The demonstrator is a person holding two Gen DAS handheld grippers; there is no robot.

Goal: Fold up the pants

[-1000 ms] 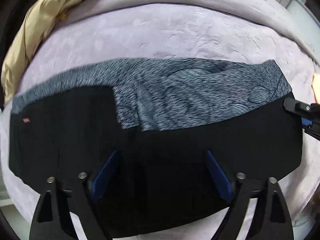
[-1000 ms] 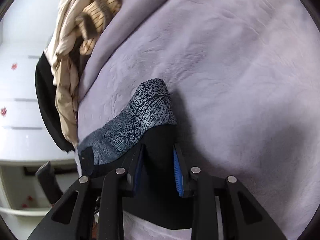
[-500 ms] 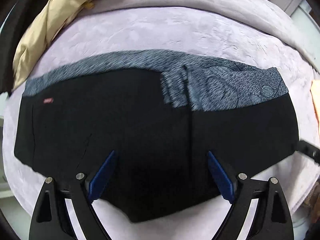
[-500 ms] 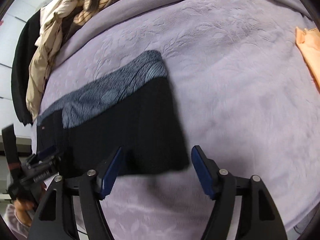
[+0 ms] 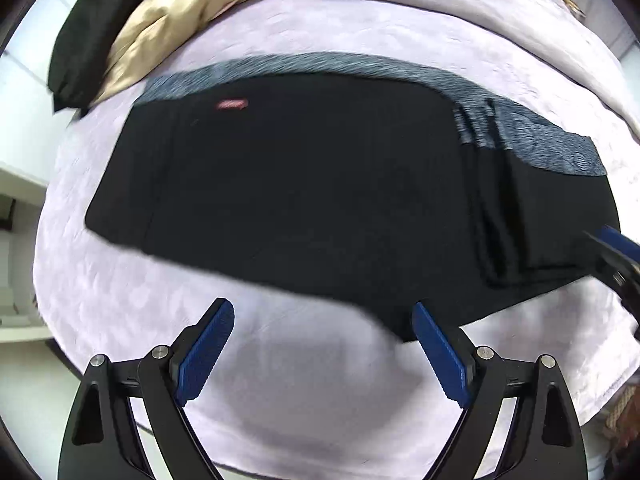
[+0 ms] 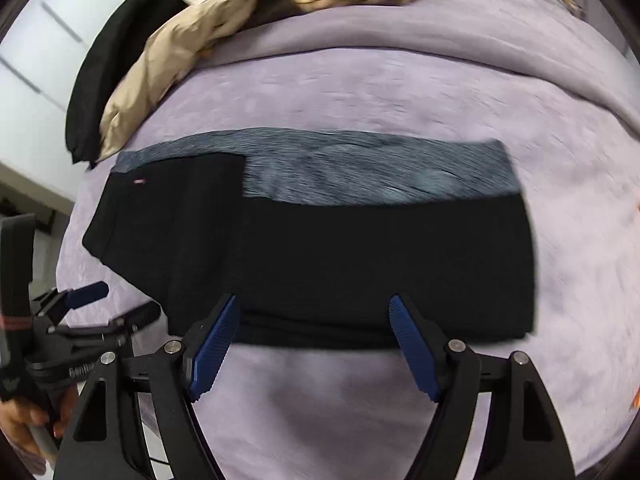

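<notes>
Pants (image 6: 360, 256), black with a grey patterned waistband (image 6: 360, 168), lying folded into a flat rectangle across the middle of the lavender bedspread (image 6: 400, 80), long side parallel to its near edge. Soft and limp by the look, light, several layers thick along the near hem; likely to sag and slide apart if lifted by one point only. Best taken at both near corners of the stack at once, pads biting through every layer, or at the two short ends for a further fold.

Left gripper (image 5: 324, 352) pointing straight down over bare bedspread just off the near edge of the cloth, fingers (image 5: 208, 348) spread wide, nothing between them. Right gripper (image 6: 314, 344) tilted steeply down at the near hem, jaws just opened and now well apart, blue pads (image 6: 216, 344) clear of the fabric, holding nothing. Beige clothes (image 6: 168, 56) heaped at the far left corner.
</notes>
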